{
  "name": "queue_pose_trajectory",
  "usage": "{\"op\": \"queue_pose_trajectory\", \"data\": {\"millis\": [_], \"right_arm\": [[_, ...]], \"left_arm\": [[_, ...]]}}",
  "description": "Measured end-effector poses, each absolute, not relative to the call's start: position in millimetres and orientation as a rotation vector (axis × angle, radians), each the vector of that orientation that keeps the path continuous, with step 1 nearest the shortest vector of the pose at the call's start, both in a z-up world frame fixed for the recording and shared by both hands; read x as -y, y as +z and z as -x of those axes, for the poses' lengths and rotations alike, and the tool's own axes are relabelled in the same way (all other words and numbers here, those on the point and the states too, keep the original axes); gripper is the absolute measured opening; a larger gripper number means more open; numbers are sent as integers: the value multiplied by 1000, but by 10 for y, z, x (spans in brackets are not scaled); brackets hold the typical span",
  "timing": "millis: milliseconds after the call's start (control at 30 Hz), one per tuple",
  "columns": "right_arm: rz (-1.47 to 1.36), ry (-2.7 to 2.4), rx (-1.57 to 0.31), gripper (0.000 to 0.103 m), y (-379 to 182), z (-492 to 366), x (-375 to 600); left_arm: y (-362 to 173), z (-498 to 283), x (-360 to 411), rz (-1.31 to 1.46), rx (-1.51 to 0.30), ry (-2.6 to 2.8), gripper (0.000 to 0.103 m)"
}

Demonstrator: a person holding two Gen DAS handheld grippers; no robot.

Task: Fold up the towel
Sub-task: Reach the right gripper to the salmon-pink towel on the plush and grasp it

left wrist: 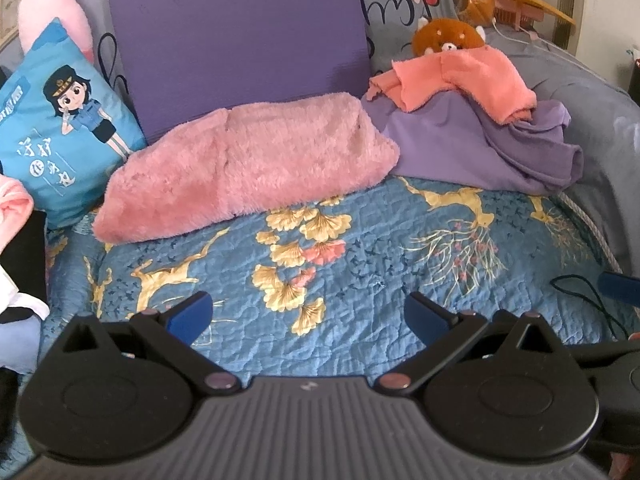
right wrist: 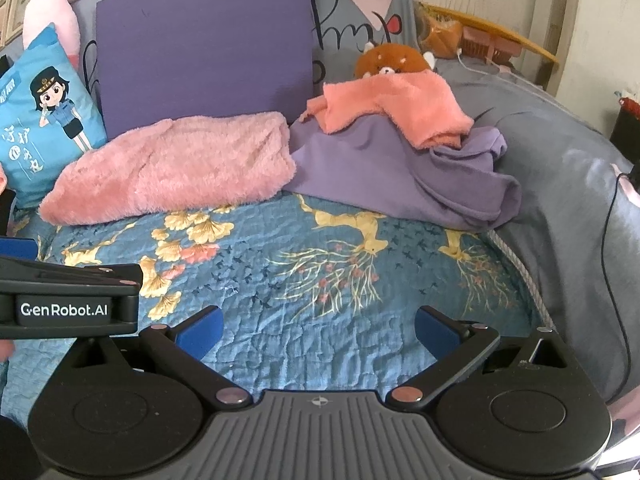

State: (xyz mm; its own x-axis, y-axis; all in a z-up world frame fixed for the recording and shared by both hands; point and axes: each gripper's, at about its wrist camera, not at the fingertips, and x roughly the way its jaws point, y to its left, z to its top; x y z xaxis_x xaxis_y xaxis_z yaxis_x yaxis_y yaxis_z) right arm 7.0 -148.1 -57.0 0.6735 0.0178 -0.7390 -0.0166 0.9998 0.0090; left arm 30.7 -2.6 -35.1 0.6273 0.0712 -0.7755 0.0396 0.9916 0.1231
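A fluffy pink towel [left wrist: 248,176] [right wrist: 172,168] lies bunched across the back of the blue patterned quilt [left wrist: 360,280] [right wrist: 320,272]. To its right a coral towel [left wrist: 468,76] [right wrist: 396,108] is draped over a crumpled purple cloth [left wrist: 480,148] [right wrist: 400,172]. My left gripper [left wrist: 310,312] hovers open over the quilt, well short of the pink towel, with nothing between its blue fingers. My right gripper [right wrist: 319,326] is open too, empty, above the quilt in front of the purple cloth. The left gripper's body [right wrist: 72,304] shows at the left edge of the right wrist view.
A brown plush toy [left wrist: 448,36] peeks out behind the coral towel. A purple mat [left wrist: 240,48] leans at the back, and a blue cartoon pillow [left wrist: 60,120] stands at the left. A grey blanket [right wrist: 560,184] and a black cable [right wrist: 612,240] lie on the right.
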Motion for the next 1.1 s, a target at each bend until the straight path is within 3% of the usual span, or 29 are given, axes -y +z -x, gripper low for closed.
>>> {"op": "queue_pose_trajectory", "data": {"millis": [333,667,767,900,967,1000,1033,1100], "right_arm": [[73,20,-703,103,-609,-399,1863],[112,-178,-487,103,-651,-1820,2524],[133,-208,-509,101,-800,-2209,2586],[-6,-220,-540,87,-959,-2558,2766],[-54,-226,-571,68,-1029,-2675,2818],[-71,-217,-573,46,-1063,-2706,2834],[-87,-209,-575,31,-1097,-2737,2850],[-87,-187,-564,14,-1119,-2739,2845]], "left_arm": [[-433,-733,50,-31,-865,-18,103],[-690,-1010,155,-108,-897,-49,103],[-818,-1008,148,-122,-921,-55,103],[-903,-1022,90,-125,-932,-35,103],[-929,-1030,48,-116,-937,-24,103],[-938,-1022,27,-111,-939,-20,103],[-948,-1018,7,-108,-942,-15,103],[-958,-1022,-24,-107,-951,-8,103]]}}
